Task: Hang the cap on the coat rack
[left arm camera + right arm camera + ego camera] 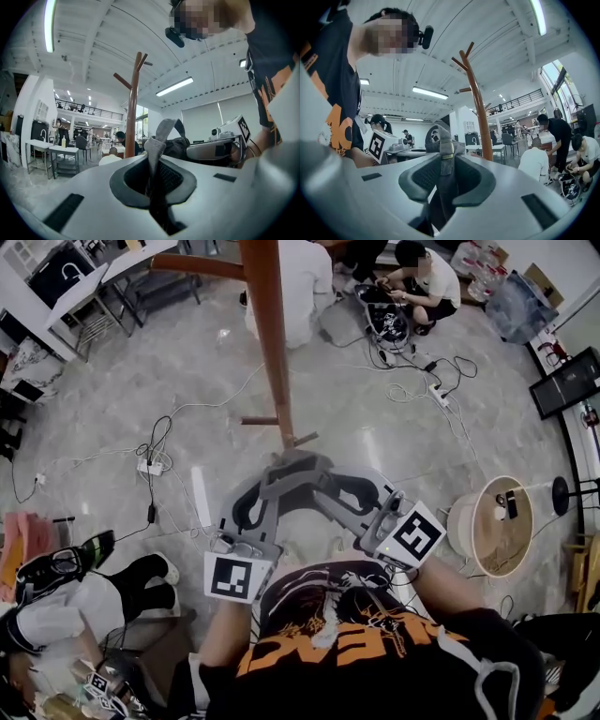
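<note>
A grey cap hangs stretched between my two grippers, just in front of the foot of the brown wooden coat rack. My left gripper is shut on the cap's grey strap; the left gripper view shows the fabric pinched between the jaws. My right gripper is shut on the strap end with the brass buckle. The rack's pole and its pegs rise beyond the cap in both gripper views. Both grippers are at chest height, below the pegs.
Cables and power strips trail over the grey floor. People sit on the floor behind the rack and at the near left. A round wooden stool stands at the right, and tables at the back left.
</note>
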